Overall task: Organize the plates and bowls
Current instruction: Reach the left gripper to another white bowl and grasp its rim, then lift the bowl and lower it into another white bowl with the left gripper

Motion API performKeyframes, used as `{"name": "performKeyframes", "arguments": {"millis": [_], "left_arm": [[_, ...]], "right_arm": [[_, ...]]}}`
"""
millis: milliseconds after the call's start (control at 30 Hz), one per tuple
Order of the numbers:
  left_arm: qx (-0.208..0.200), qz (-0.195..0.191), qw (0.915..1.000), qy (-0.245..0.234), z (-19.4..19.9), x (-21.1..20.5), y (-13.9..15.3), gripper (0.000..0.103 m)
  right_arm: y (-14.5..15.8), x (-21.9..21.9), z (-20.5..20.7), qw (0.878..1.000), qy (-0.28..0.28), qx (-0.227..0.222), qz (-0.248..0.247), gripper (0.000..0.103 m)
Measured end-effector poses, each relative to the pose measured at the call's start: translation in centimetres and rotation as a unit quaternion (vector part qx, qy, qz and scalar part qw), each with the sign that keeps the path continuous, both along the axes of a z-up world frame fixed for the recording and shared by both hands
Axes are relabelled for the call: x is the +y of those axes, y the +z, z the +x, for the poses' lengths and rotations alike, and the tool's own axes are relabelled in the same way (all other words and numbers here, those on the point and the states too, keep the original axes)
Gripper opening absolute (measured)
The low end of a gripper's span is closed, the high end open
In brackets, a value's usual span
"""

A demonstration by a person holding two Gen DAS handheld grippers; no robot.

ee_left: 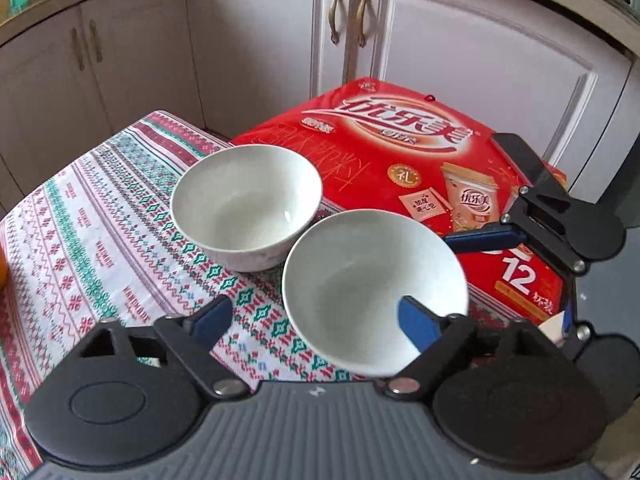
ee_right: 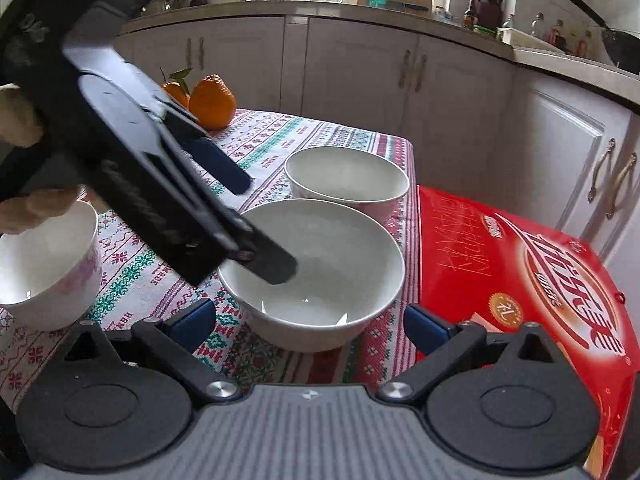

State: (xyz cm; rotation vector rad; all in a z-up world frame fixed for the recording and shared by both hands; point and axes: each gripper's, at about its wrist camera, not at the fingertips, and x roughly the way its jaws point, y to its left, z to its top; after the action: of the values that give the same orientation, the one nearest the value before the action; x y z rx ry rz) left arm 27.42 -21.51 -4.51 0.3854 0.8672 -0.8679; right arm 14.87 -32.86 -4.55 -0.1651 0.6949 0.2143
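The nearer white bowl is seen at lower centre of the left wrist view, resting on the patterned tablecloth. Its rim is straddled by the left gripper: one blue pad lies inside the bowl, the other outside it over the cloth. The jaws are apart; no pad is seen pressing the bowl wall.

A second white bowl stands just behind and to the upper left of the first, the two rims almost touching. Both bowls are bordered on the right by a red carton, which lies flat at the table edge.

In the right wrist view the same nearer bowl is at centre, with the second bowl behind it. The right gripper is held in front of the nearer bowl with its jaws wide apart and nothing between the pads. The view of that bowl is partly blocked by the left gripper, which reaches in from the upper left.

A third bowl with pink markings is at the left edge, partly covered by a hand. Two oranges sit at the far side of the table. White cabinet doors fill the background.
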Motion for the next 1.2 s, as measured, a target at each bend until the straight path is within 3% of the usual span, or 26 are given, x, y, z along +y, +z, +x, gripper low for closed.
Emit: {"name": "performKeyframes", "arguments": {"millis": [133,333,500,867,1200], "left_arm": [[0.014,-0.005,0.9999,0.0,0.7,-0.5,-0.3,0.072],[0.022,-0.005,0.9997,-0.002,1.2,-0.9,-0.4,0.057],[0.028,-0.008,0.9995,-0.008,1.5,-1.5,-0.5,0.052],[0.036,-0.009,0.9992,-0.012,1.4,-1.4,-0.4,0.051],[0.024,-0.015,0.9995,-0.012,-0.8,0.2,1.4,0.051]], "right_arm": [[-0.1,-0.2,0.1,1.0,0.004,-0.001,0.001,0.091],[-0.2,-0.4,0.0,1.0,0.005,-0.004,0.009,0.09],[-0.2,-0.3,0.1,1.0,0.005,-0.006,0.007,0.088],[0.1,-0.2,0.1,1.0,0.006,-0.001,0.008,0.087],[2.2,0.9,-1.7,1.0,0.021,-0.008,0.003,0.087]]}}
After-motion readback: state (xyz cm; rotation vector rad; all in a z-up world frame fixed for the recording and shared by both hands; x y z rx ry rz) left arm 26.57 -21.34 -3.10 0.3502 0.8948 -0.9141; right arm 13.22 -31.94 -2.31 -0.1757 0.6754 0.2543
